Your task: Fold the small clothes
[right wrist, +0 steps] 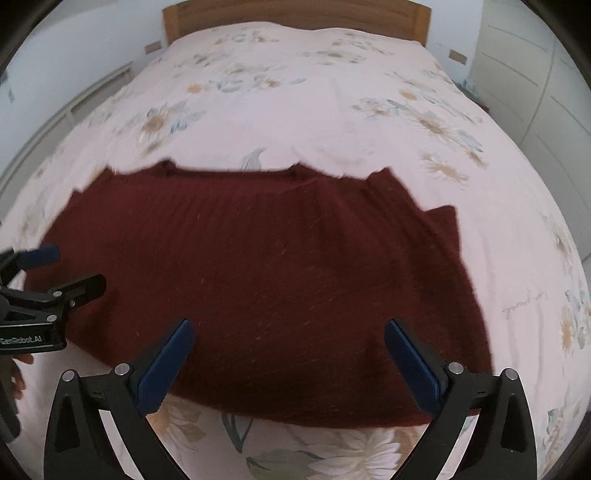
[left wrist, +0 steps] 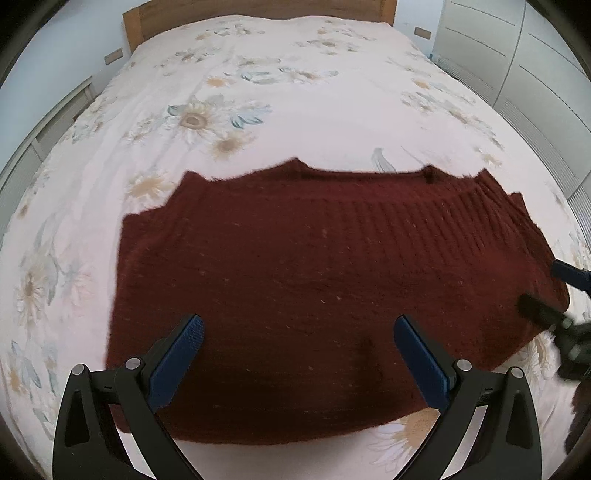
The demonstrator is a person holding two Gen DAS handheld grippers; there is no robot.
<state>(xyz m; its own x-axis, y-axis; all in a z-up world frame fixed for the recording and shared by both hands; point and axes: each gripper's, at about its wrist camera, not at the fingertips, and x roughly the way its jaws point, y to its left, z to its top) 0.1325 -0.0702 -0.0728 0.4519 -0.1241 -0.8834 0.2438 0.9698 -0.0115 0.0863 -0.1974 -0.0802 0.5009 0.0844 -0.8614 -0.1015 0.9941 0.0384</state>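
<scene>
1. Dark red knit sweater (left wrist: 295,277) lies spread flat on the bed (left wrist: 277,92), over a floral sheet, taking up the near half.
2. Left gripper (left wrist: 297,350) hangs over the sweater's near edge, jaws wide apart, nothing pinched between the blue pads (left wrist: 177,365).
3. Right gripper (right wrist: 288,354) is the same deal: jaws spread wide, empty, above the near hem.
4. Wooden headboard (left wrist: 258,11) at the far end.

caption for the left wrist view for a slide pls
Left gripper open above a dark red knitted sweater lying flat on a floral bedspread, right gripper at the frame's right edge.
</scene>
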